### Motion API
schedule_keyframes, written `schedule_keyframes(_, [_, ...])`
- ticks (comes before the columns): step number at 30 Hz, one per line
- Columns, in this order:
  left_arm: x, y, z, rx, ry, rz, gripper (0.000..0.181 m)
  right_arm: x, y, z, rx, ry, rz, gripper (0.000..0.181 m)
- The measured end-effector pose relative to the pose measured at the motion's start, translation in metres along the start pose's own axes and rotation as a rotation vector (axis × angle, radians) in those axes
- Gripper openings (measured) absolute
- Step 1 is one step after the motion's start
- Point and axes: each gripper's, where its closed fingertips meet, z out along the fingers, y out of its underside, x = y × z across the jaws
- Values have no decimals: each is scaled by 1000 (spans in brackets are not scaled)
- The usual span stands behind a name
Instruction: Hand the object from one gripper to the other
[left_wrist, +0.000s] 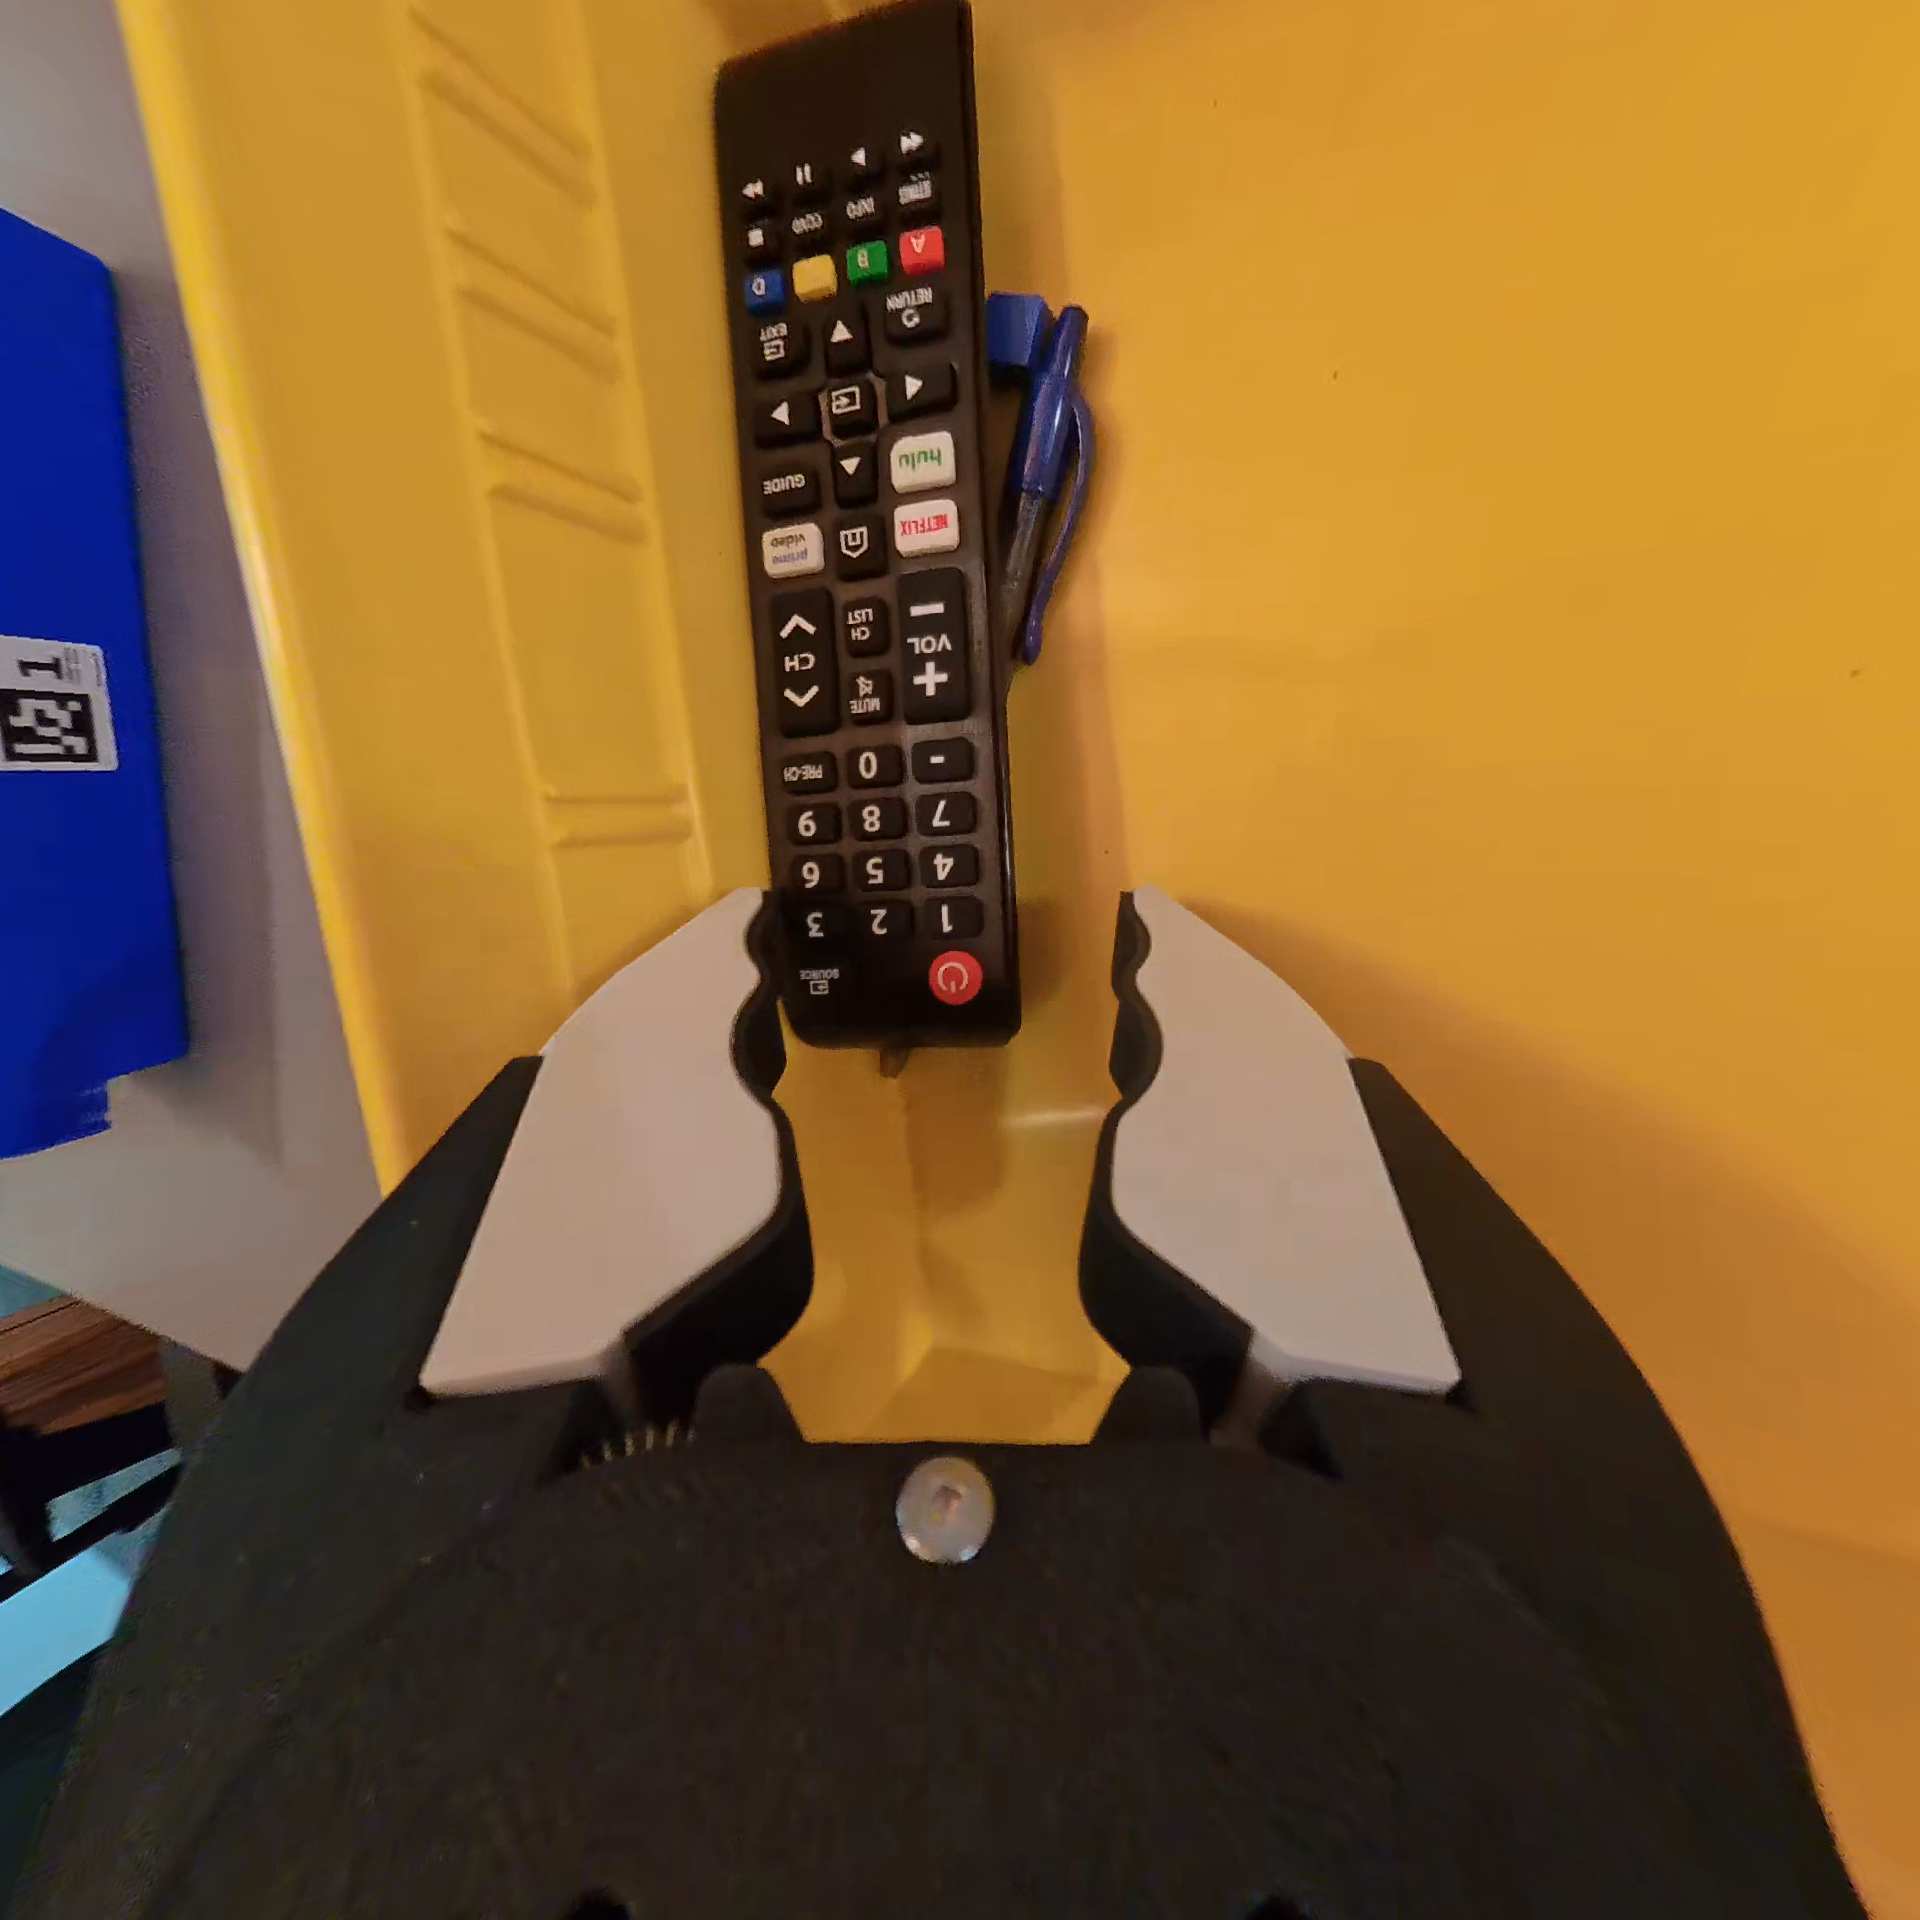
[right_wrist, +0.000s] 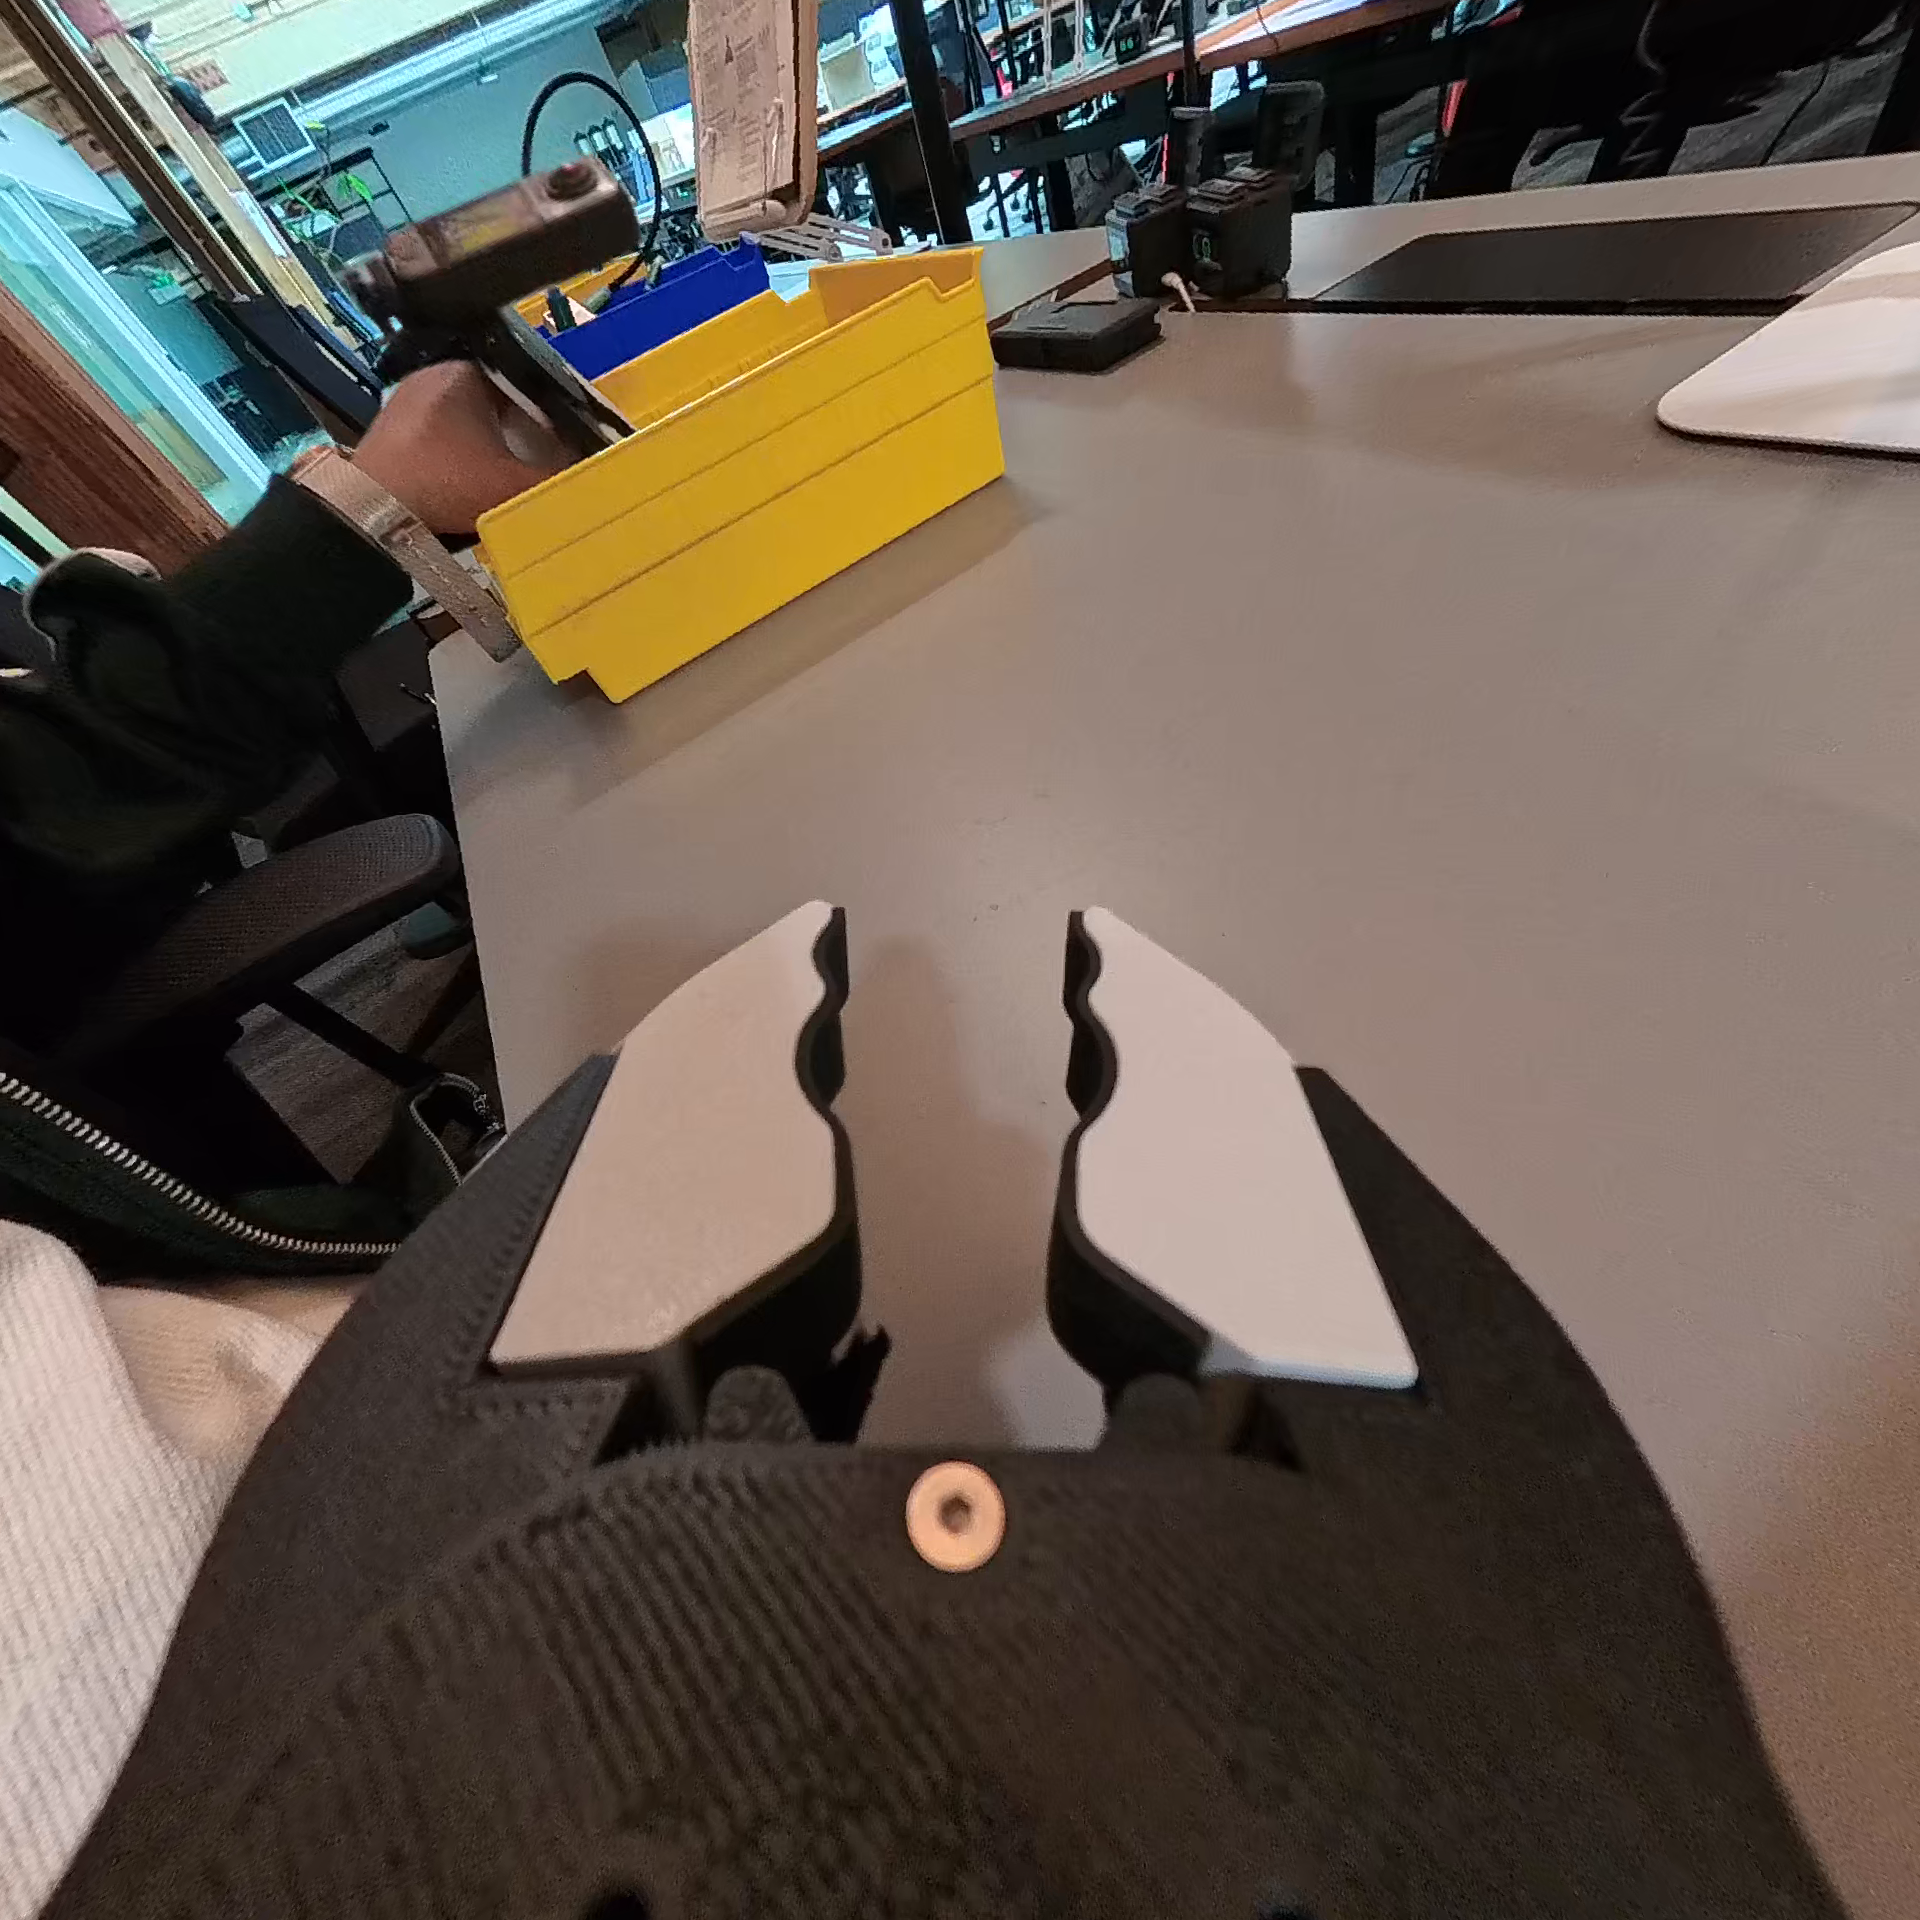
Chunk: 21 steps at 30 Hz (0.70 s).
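Observation:
A black TV remote (left_wrist: 868, 540) lies face up inside a yellow bin (left_wrist: 1455, 520), its near end between my left gripper's fingertips. My left gripper (left_wrist: 940, 914) is open; the left fingertip (left_wrist: 753, 914) is at the remote's edge, the right one stands apart from it. A blue pen (left_wrist: 1044, 468) lies against the remote's right side. In the right wrist view my right gripper (right_wrist: 954, 925) is open and empty above the grey table (right_wrist: 1351, 727). The left gripper (right_wrist: 520, 343), held by a hand, reaches into the yellow bin (right_wrist: 748, 499) at the far left.
A blue bin (left_wrist: 62, 675) with a coded tag sits left of the yellow one, and also shows behind it (right_wrist: 665, 301). A white curved object (right_wrist: 1808, 384), black chargers (right_wrist: 1195, 239) and a black pad (right_wrist: 1075, 332) sit at the table's far side. An office chair (right_wrist: 270, 935) stands left. The left gripper's tips are roughly 50 centimeters from the right gripper's. My right tips are about 55 centimeters from the black TV remote (left_wrist: 868, 540), my left tips only 6 centimeters.

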Motion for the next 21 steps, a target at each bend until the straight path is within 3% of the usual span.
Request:
schedule_keyframes(7, [0, -1, 6, -79, -104, 64, 61, 0, -4, -4, 32, -13, 18, 40])
schedule_keyframes(10, [5, 2, 5, -102, -42, 35, 60, 0, -5, -5, 41, -20, 20, 40])
schedule_keyframes(14, [22, 8, 3, -108, 145, -24, 51, -2, -5, -5, 43, -34, 27, 41])
schedule_keyframes(21, [19, 2, 6, -63, 144, -41, 61, -3, -5, -5, 45, -47, 42, 41])
